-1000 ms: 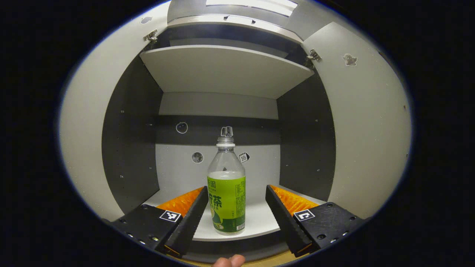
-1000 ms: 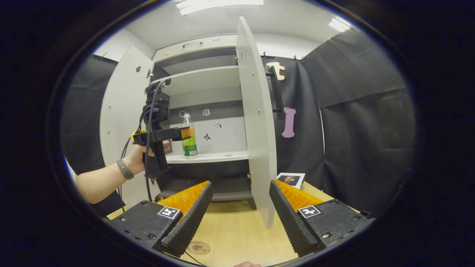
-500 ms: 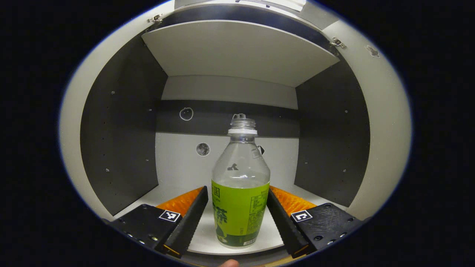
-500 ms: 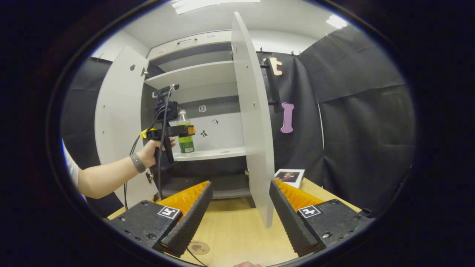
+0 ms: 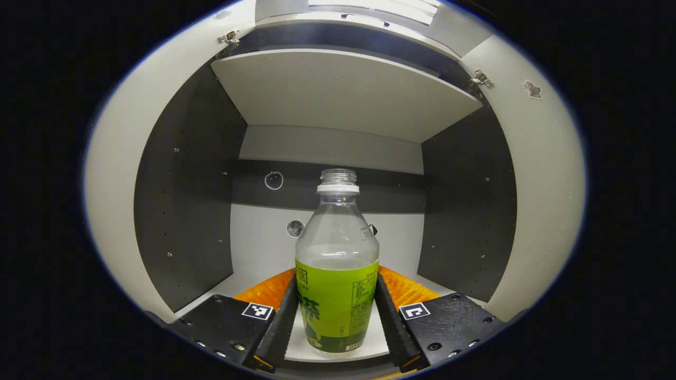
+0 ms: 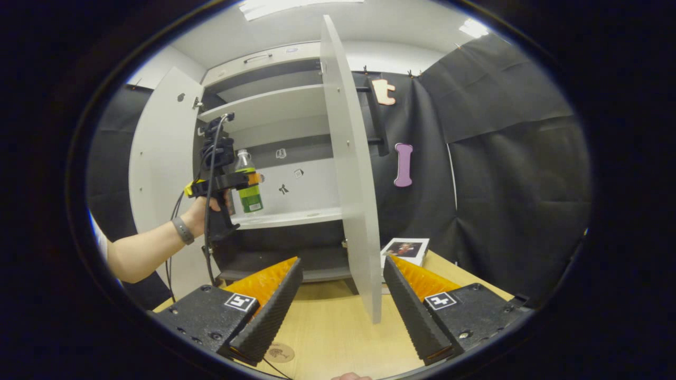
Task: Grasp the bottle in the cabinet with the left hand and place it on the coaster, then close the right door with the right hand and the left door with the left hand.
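Left gripper (image 5: pixel 336 322) pinches the clear green-labelled plastic bottle (image 5: pixel 337 274) low on its label (uncapped, liquid inside), so lift level; right gripper (image 6: pixel 340 301) hangs spread.

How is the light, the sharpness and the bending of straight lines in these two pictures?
Left gripper view: even soft light, the bottle sharp between the left tool's fingers, the shelf above bowed by the fisheye. Right gripper view: bright ceiling lights glare at the top, the right door curves, the table is sharp, the right tool open.
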Motion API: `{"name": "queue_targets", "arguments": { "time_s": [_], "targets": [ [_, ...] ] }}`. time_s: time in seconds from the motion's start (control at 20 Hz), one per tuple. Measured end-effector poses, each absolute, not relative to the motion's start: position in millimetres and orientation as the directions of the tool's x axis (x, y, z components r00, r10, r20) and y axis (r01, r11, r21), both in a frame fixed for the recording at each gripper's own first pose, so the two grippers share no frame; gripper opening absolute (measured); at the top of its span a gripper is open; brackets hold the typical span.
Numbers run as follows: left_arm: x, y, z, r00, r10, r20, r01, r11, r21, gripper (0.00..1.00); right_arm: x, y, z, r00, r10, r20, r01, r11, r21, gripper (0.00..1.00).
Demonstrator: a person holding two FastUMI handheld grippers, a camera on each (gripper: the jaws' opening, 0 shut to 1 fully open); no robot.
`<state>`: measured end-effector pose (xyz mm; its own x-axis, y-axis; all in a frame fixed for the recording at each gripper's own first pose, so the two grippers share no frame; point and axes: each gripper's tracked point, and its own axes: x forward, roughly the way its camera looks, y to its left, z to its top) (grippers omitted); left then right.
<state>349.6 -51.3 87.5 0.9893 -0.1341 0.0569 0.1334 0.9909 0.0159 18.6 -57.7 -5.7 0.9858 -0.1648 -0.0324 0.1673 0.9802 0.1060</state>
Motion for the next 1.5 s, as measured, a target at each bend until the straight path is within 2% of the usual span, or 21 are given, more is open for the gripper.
{"name": "queue_targets", "arguments": {
  "time_s": [0.3, 0.7, 0.75, 0.9, 0.95, 1.05, 1.25, 1.3, 1.5],
  "targets": [
    [289, -41, 91, 0.991, -0.11, 0.082, 0.104, 0.992, 0.076, 0.72, 18, -49, 1, 0.994, -0.108, -0.02, 0.109, 0.99, 0.091, 0.99],
    [189, -51, 39, 0.988, -0.137, 0.069, 0.13, 0.987, 0.099, 0.72, 12, -51, 24, 0.999, -0.051, 0.001, 0.051, 0.994, 0.099, 0.98],
    [176, -53, 26, 0.989, -0.137, 0.061, 0.13, 0.986, 0.101, 0.71, 10, -53, 27, 0.999, -0.054, 0.003, 0.054, 0.995, 0.087, 1.0],
    [139, -61, -20, 0.99, -0.14, 0.024, 0.138, 0.988, 0.075, 0.71, 5, -55, 40, 0.998, -0.056, 0.023, 0.054, 0.997, 0.062, 0.98],
    [125, -63, -33, 0.989, -0.143, 0.033, 0.141, 0.989, 0.054, 0.72, 3, -55, 43, 0.998, -0.052, 0.026, 0.051, 0.997, 0.05, 1.0],
    [102, -67, -60, 0.989, -0.14, 0.043, 0.138, 0.99, 0.043, 0.72, 1, -60, 48, 0.998, -0.063, 0.027, 0.062, 0.998, 0.012, 0.98],
    [60, -78, -114, 0.99, -0.143, 0.012, 0.143, 0.989, 0.049, 0.72, -5, -64, 56, 0.996, -0.076, 0.039, 0.077, 0.997, -0.012, 1.0],
    [53, -80, -127, 0.99, -0.141, -0.001, 0.141, 0.988, 0.061, 0.72, -6, -62, 55, 0.997, -0.071, 0.034, 0.071, 0.997, -0.002, 0.98],
    [35, -81, -174, 0.994, -0.099, -0.04, 0.102, 0.99, 0.1, 0.71, -7, -52, 46, 0.999, -0.051, -0.012, 0.05, 0.999, -0.008, 1.0]
  ]
}}
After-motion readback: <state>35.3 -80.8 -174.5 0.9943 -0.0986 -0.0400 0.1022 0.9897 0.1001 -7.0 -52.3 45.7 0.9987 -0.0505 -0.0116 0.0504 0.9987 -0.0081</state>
